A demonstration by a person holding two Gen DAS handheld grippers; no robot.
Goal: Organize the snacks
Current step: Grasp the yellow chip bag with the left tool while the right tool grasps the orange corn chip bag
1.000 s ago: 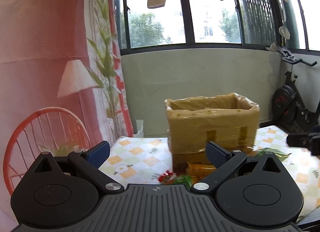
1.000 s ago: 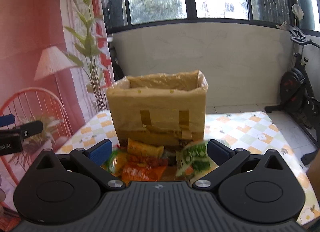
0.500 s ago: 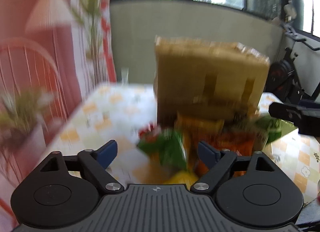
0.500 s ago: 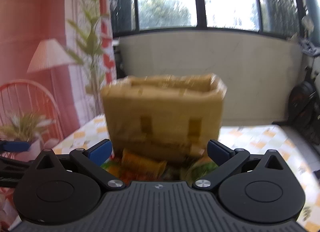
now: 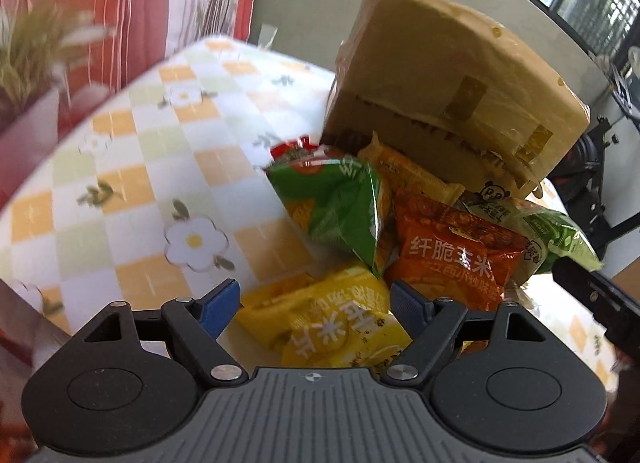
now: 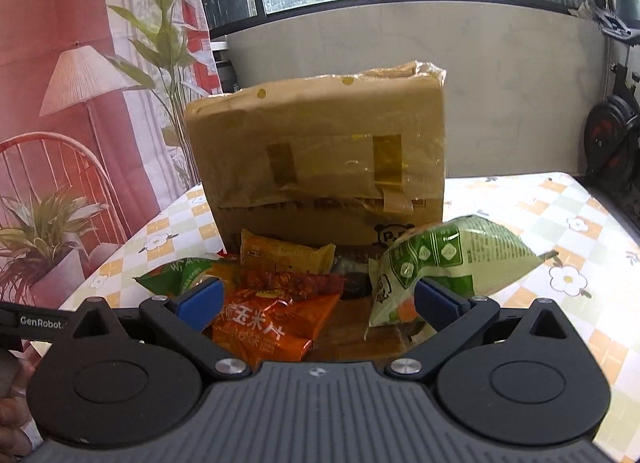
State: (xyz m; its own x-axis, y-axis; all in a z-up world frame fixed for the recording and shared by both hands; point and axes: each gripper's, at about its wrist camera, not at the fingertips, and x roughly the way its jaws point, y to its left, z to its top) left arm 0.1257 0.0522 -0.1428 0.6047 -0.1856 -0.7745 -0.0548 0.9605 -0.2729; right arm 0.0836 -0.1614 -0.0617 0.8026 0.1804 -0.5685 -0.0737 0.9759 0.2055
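Observation:
A pile of snack packs lies on the checked tablecloth [image 5: 132, 183] in front of a taped cardboard box [image 5: 452, 95]. My left gripper [image 5: 314, 303] points down at the pile. Its jaws are closing, with a yellow pack [image 5: 332, 327] between the fingers, and the pads do not visibly press on it. Beyond it lie a green pack [image 5: 340, 203], an orange pack [image 5: 452, 255] and a pale green pack [image 5: 556, 231]. My right gripper [image 6: 318, 299] stands open, low over the orange pack [image 6: 272, 323], with the pale green pack [image 6: 440, 263] by its right finger. The cardboard box [image 6: 320, 167] stands close behind.
The tablecloth [image 6: 560, 223] runs bare to the right of the pile. An exercise bike [image 6: 612, 143] stands past the table's far right. A red backdrop [image 6: 60, 83] with a printed lamp hangs on the left. The left gripper's body [image 6: 32, 321] shows at the right wrist view's left edge.
Both grippers came down toward the snack pile. The left one tipped downward and rolled, its jaws narrowed, and the yellow pack now lies between its fingers.

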